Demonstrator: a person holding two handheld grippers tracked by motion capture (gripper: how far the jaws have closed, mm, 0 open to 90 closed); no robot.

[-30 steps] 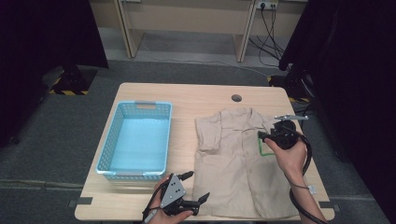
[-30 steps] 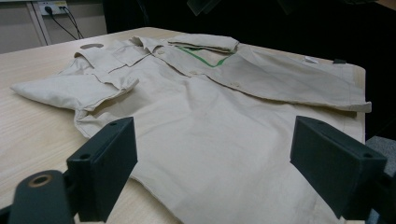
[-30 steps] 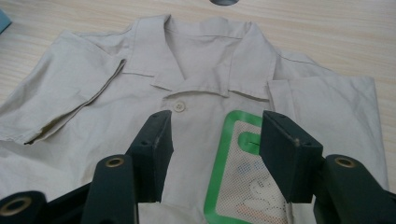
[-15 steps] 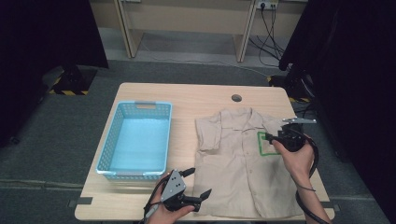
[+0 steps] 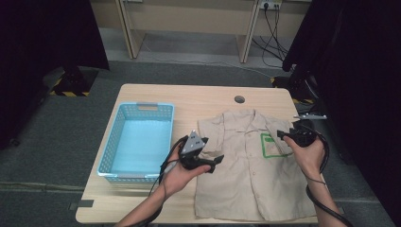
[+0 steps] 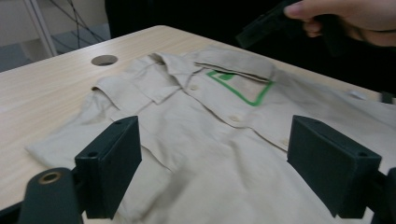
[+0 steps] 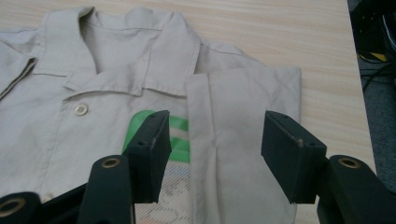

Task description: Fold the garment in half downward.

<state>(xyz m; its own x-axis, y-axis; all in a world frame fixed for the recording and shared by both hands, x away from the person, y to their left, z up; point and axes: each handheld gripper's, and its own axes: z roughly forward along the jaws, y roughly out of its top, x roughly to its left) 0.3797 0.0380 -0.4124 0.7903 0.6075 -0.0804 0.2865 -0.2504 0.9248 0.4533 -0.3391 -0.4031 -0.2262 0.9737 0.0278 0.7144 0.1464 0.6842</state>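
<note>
A beige short-sleeved shirt (image 5: 250, 179) lies flat, front up, on the right half of the wooden table (image 5: 203, 97). A green-edged badge (image 5: 272, 145) marks its chest. The sleeve on the right (image 7: 243, 107) is folded inward and covers part of the badge (image 7: 175, 135). My left gripper (image 5: 213, 163) hovers open above the shirt's left edge, and its jaws (image 6: 215, 163) stand wide apart over the cloth (image 6: 210, 116) with nothing between them. My right gripper (image 5: 285, 135) is open just above the folded sleeve, holding nothing (image 7: 215, 140).
A light blue mesh basket (image 5: 148, 105) stands on the table's left half. A round cable hole (image 5: 239, 99) sits near the far edge. Desk legs and cables (image 5: 274, 23) lie on the floor beyond. The other gripper (image 6: 280, 23) shows across the shirt.
My left gripper has risen from the table's front edge and moved forward over the shirt's left side. My right gripper has drifted a little to the right.
</note>
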